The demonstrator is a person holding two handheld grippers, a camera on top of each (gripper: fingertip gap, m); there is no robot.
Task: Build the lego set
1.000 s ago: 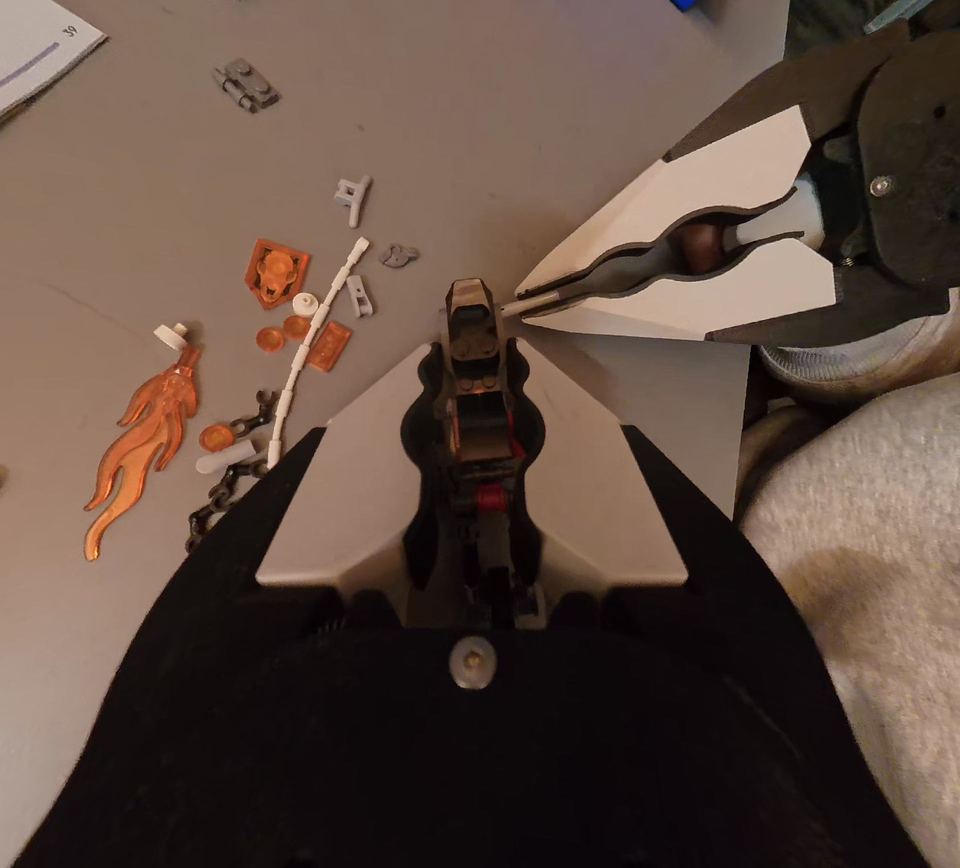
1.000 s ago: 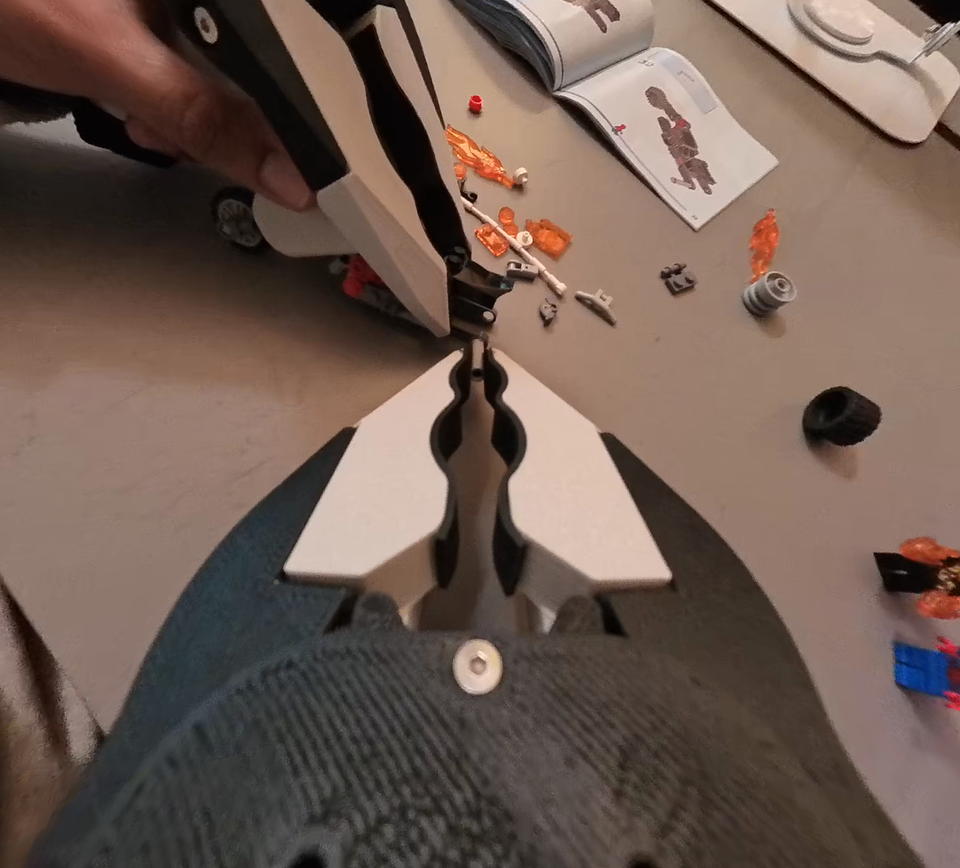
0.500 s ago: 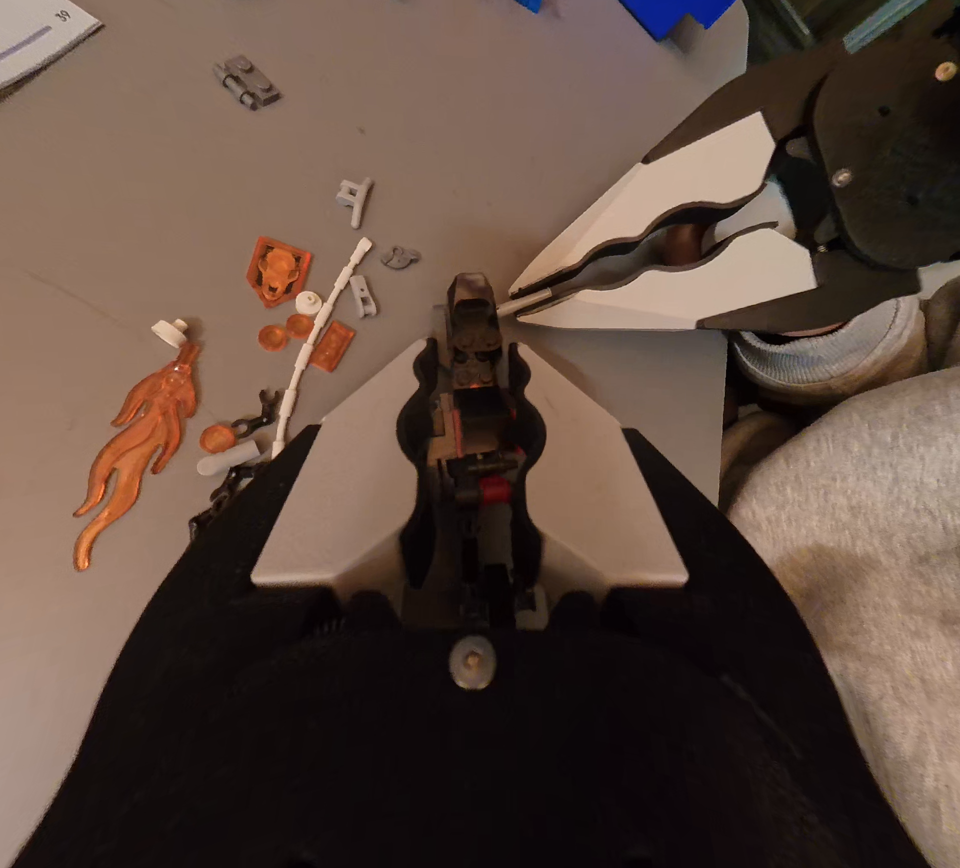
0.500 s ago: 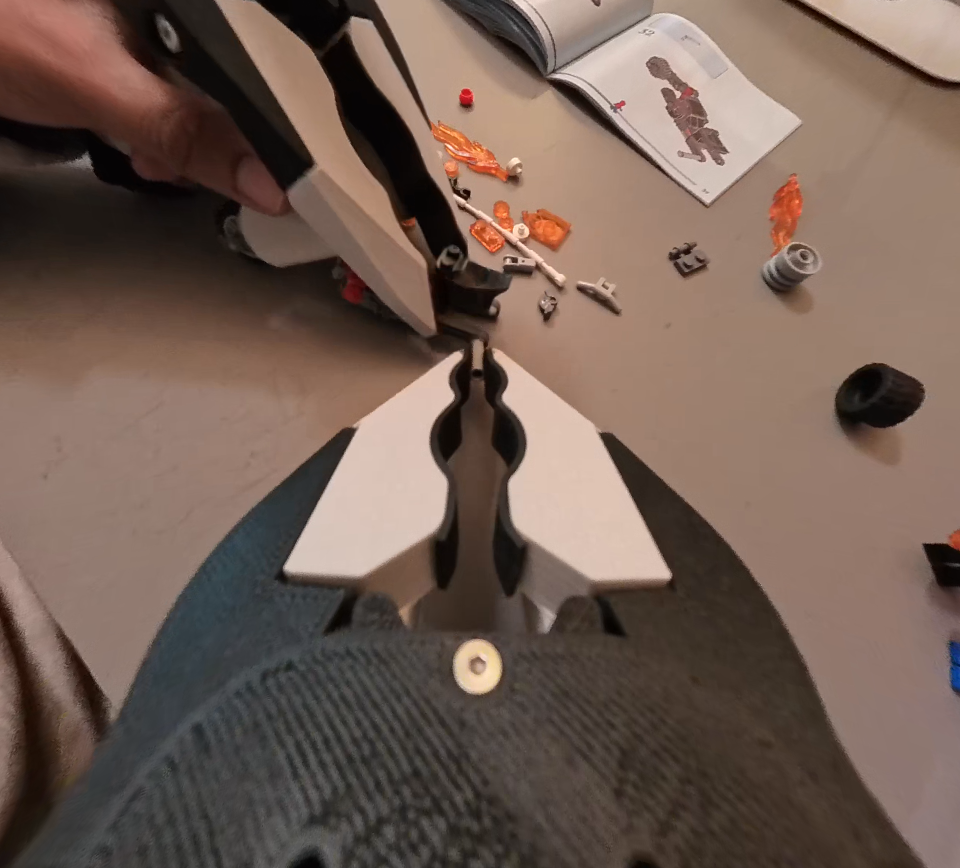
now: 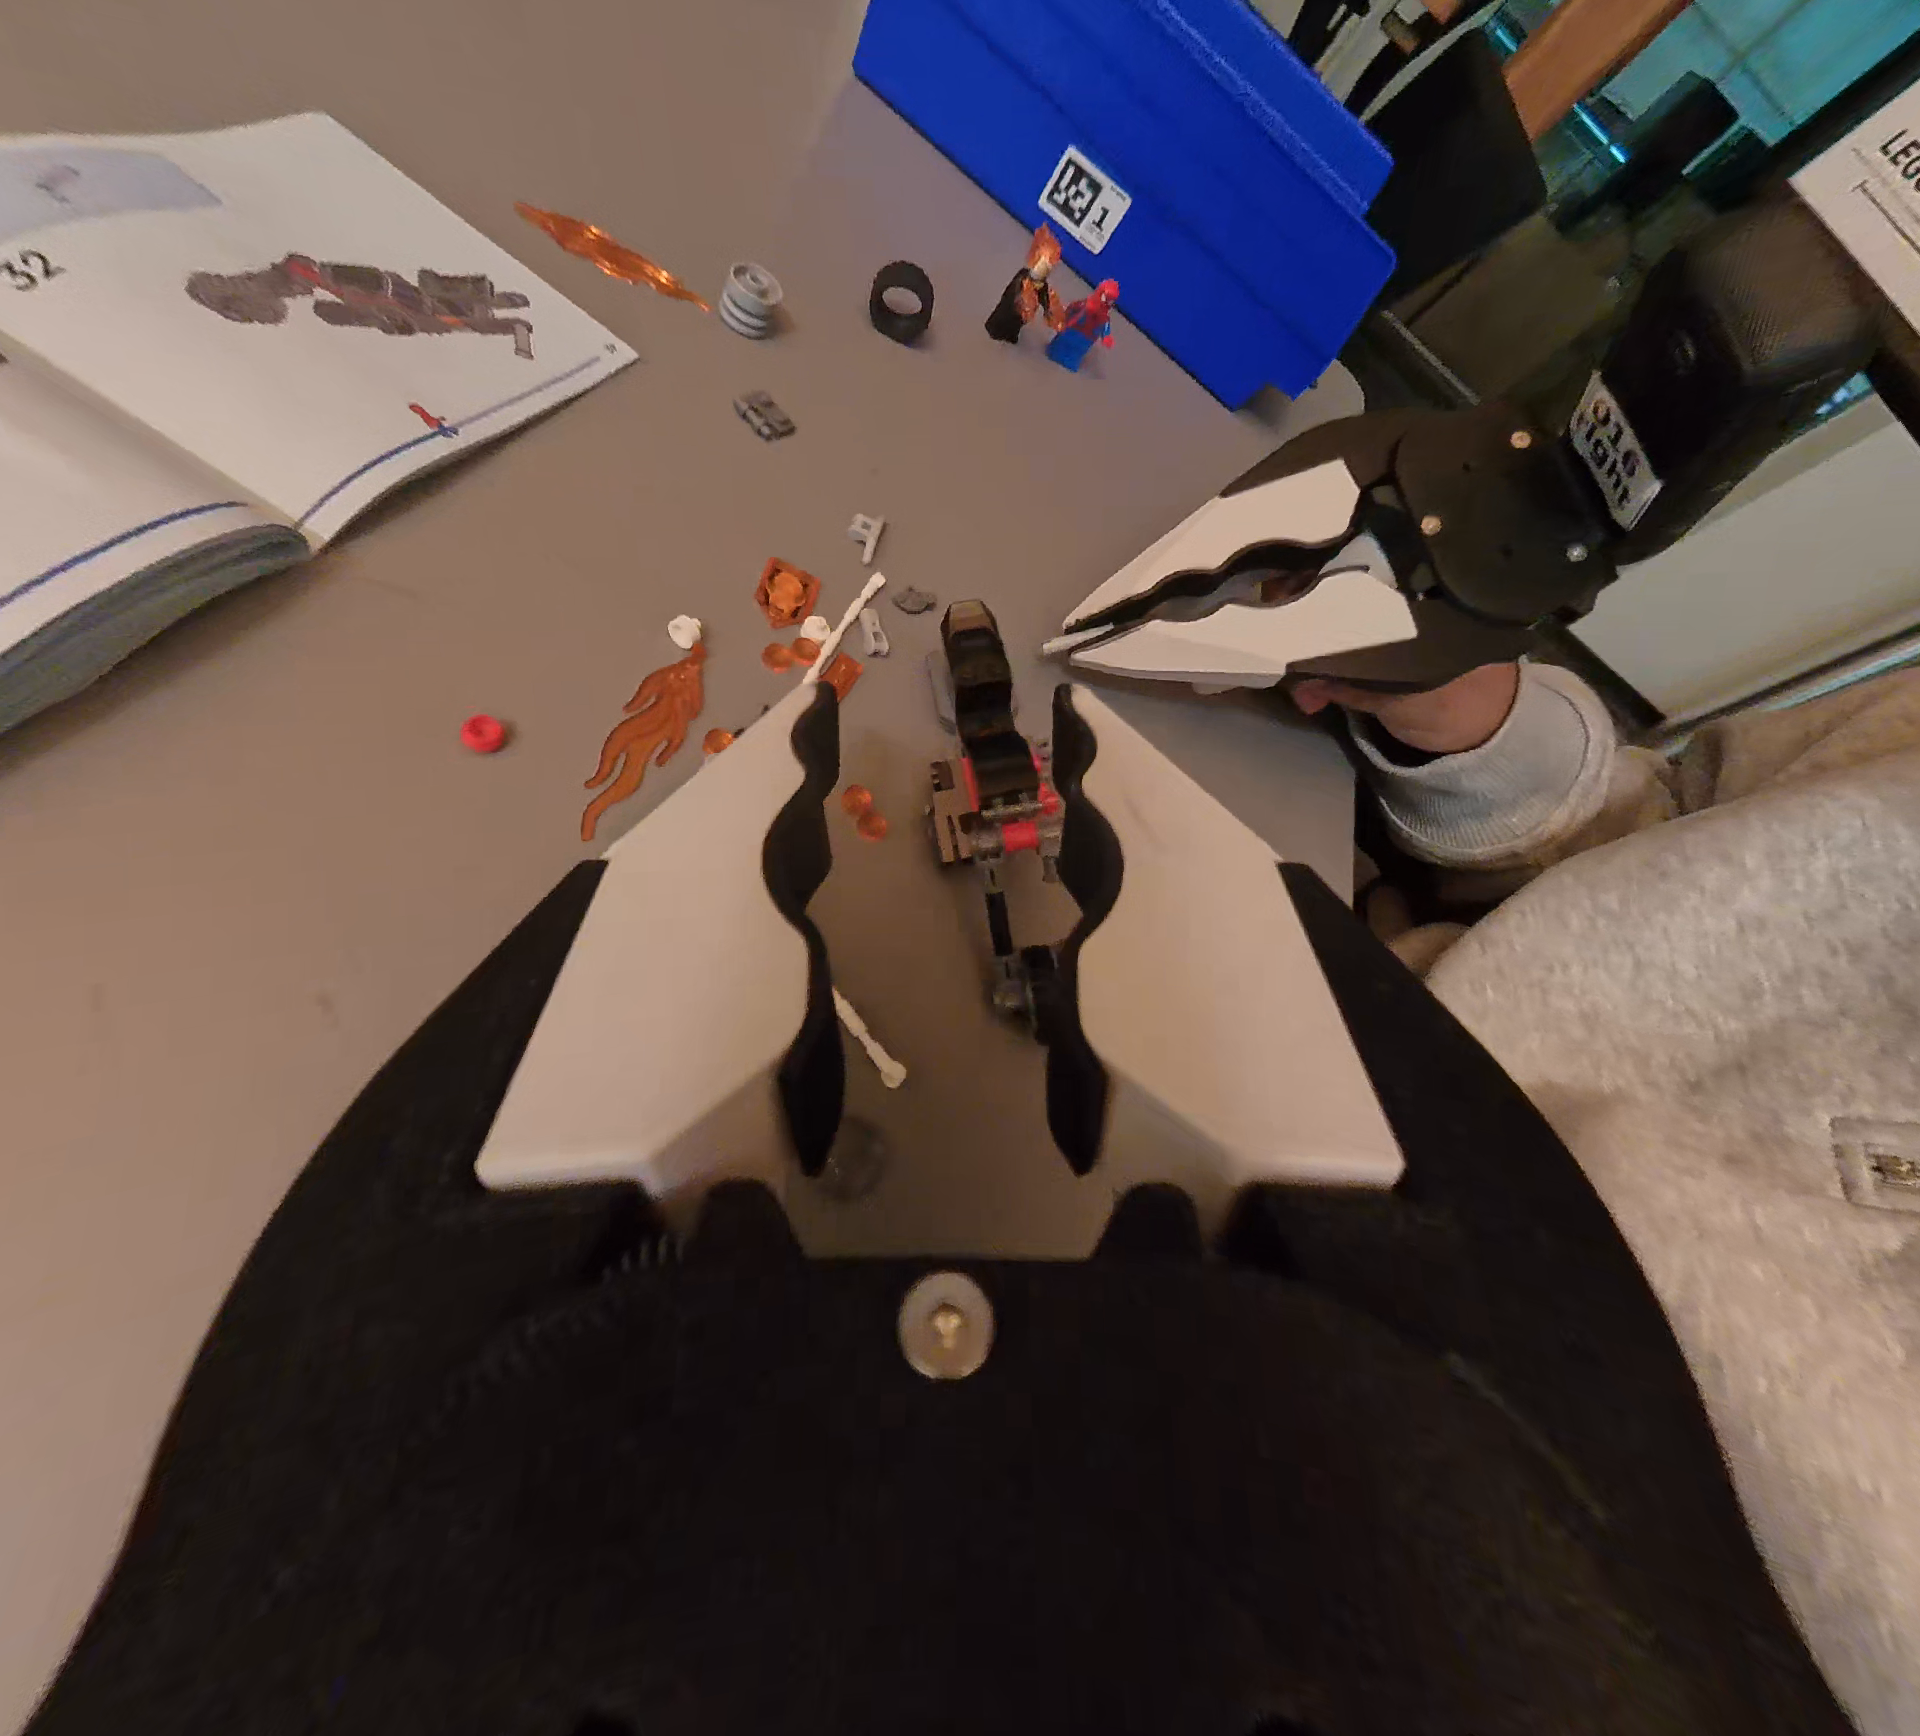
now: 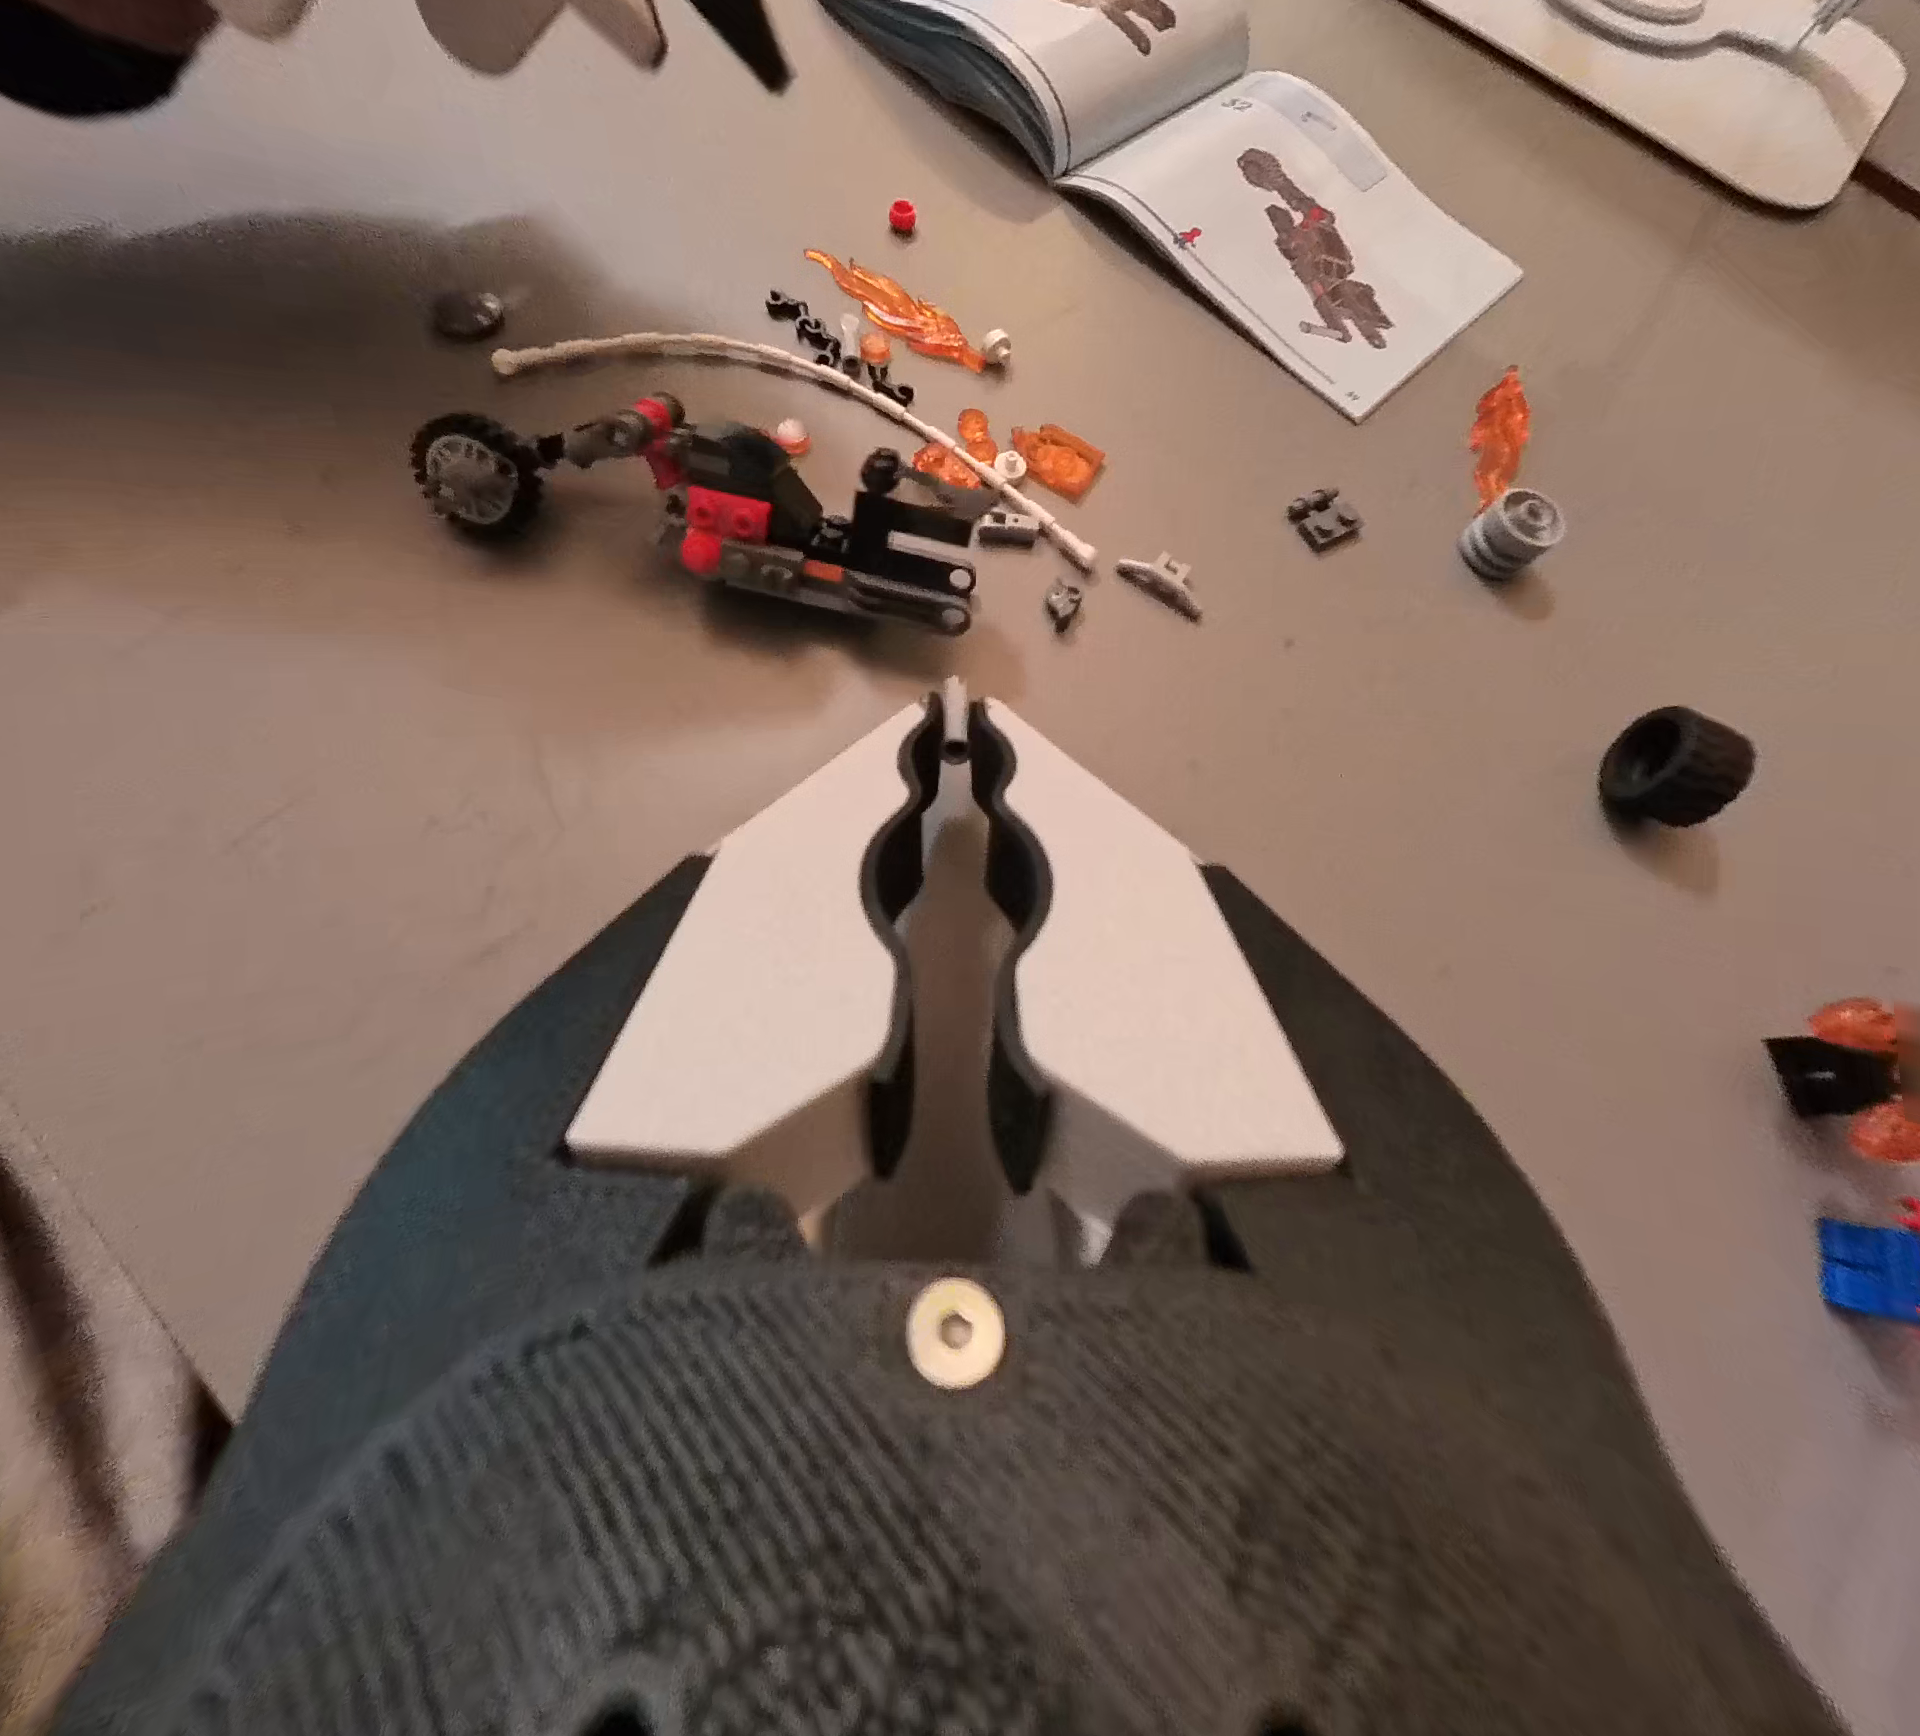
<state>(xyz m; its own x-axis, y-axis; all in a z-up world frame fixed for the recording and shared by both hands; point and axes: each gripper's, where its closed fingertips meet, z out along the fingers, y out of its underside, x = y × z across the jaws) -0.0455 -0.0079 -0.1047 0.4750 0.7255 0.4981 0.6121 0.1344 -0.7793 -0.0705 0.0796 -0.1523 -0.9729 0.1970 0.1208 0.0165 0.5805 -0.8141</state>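
The partly built motorcycle (image 6: 717,502) lies on the grey table (image 6: 312,803), clear of both grippers. In the right wrist view its long axis runs left to right: the spoked front wheel (image 6: 473,473) is at the left end and the black rear frame arms (image 6: 894,590) point right. In the left wrist view the same axis runs along the gripper's line of sight, rear end farthest from the camera.

The left gripper (image 5: 940,710) is raised above the model with its jaws wide apart and nothing held; the motorcycle shows through the gap, close to the right-hand finger.

The right gripper (image 6: 956,715) is closed on a small light-grey pin (image 6: 954,718), whose tip protrudes just past the fingertips. The tip aims toward the rear of the motorcycle, near it but not touching.

Loose parts crowd the far side of the model: a white flexible rod (image 6: 790,377), orange flame pieces (image 6: 899,310), and small grey parts (image 6: 1158,580). A black tyre (image 6: 1675,767) sits well to the right. The table edge lies near the model on the side toward the person's sleeve (image 5: 1486,772). Open table surface extends to the left of the front wheel and between the model and the right gripper.
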